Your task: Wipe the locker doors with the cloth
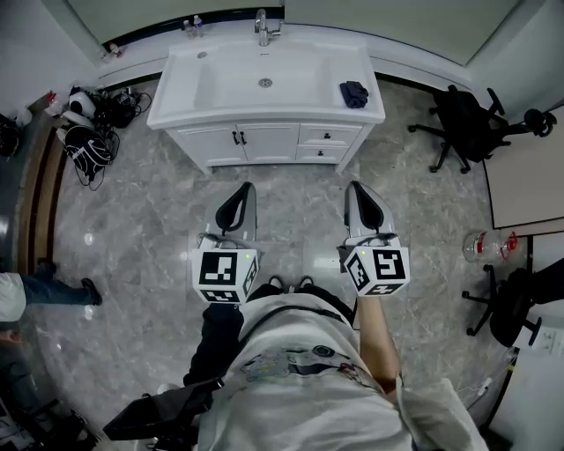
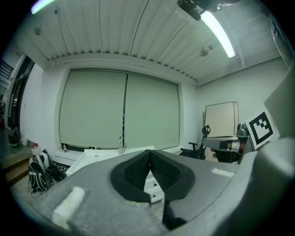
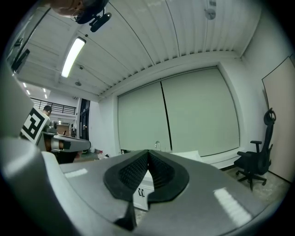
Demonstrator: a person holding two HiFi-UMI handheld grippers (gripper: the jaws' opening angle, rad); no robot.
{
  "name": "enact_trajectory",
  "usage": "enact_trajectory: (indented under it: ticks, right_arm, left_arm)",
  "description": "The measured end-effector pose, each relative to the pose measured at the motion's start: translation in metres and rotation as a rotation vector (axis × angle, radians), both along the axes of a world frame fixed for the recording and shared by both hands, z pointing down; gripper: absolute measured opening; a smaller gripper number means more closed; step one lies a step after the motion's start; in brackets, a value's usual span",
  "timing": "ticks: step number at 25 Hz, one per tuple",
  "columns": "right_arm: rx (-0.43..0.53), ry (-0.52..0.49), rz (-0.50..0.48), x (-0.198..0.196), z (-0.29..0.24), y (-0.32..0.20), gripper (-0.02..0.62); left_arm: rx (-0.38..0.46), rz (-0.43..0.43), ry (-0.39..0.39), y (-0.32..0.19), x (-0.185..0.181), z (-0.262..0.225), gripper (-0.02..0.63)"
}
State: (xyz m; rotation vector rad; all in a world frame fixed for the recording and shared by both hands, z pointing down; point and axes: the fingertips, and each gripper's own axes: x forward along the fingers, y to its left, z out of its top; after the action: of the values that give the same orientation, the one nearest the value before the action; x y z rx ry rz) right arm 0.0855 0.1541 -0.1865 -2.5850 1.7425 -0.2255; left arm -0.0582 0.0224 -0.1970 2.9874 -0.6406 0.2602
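Note:
A dark blue cloth (image 1: 354, 93) lies on the right end of the white vanity top (image 1: 194, 97), beside the basin. Under it are the white cabinet doors (image 1: 238, 141) with dark handles, and drawers (image 1: 328, 136) to their right. My left gripper (image 1: 236, 204) and right gripper (image 1: 363, 198) are held side by side over the floor, well short of the cabinet and pointing at it. In the left gripper view the left gripper (image 2: 150, 159) has its pads together with nothing between them. The right gripper (image 3: 148, 159) in its own view is likewise shut and empty.
A black office chair (image 1: 467, 119) stands right of the vanity, another (image 1: 511, 308) lower right by a glass jug (image 1: 483, 247). Bags and cables (image 1: 88, 132) lie at the left. A person's legs (image 1: 53, 291) show at the left edge. A faucet (image 1: 262, 26) rises behind the basin.

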Motion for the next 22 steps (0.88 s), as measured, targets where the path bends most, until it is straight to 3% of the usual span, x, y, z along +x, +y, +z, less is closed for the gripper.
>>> enact_trajectory:
  ticks: [7,12,16,22]
  right_arm:
    - [-0.096,-0.025,0.029,0.009,0.032,-0.009,0.005]
    - [-0.148,-0.046,0.04,0.043,0.058,-0.02,0.03]
    - [-0.217,-0.057,0.01,0.102,0.093,-0.052,0.091]
    - [-0.351,-0.072,-0.028,0.235,0.165,-0.122,0.146]
  left_arm:
    - [-0.031,0.027,-0.021,-0.023,-0.006,0.017,0.002]
    - [-0.064,0.044,-0.043,-0.038,0.012,0.036,0.002]
    - [-0.071,0.024,-0.049,-0.061,0.048,0.052,0.002]
    - [-0.034,-0.04,-0.043,-0.121,0.131,0.061,0.002]
